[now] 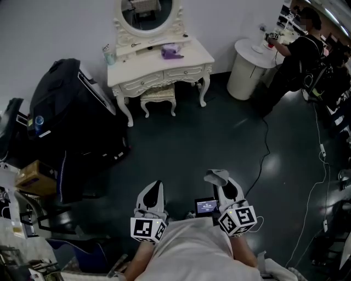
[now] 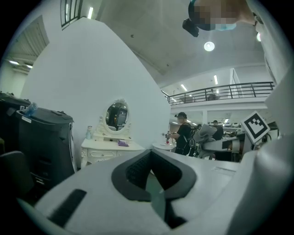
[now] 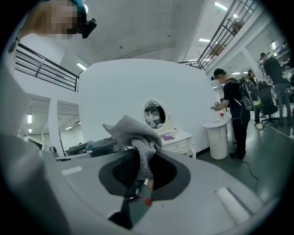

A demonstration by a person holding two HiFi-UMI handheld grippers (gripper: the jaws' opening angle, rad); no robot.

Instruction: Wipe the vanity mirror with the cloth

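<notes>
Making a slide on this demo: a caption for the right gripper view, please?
Right gripper shut on a grey cloth, facing the distant white vanity mirror.

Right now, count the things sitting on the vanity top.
2. A bottle stands at the left end of the vanity; a purple item lies right of centre, below the mirror. Smaller things may go unseen from here.

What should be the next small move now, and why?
Probably step toward the vanity, with the right tool raised to the mirror. The cloth is already clamped in that tool, but the mirror stands far across the floor, likely out of reach.
</notes>
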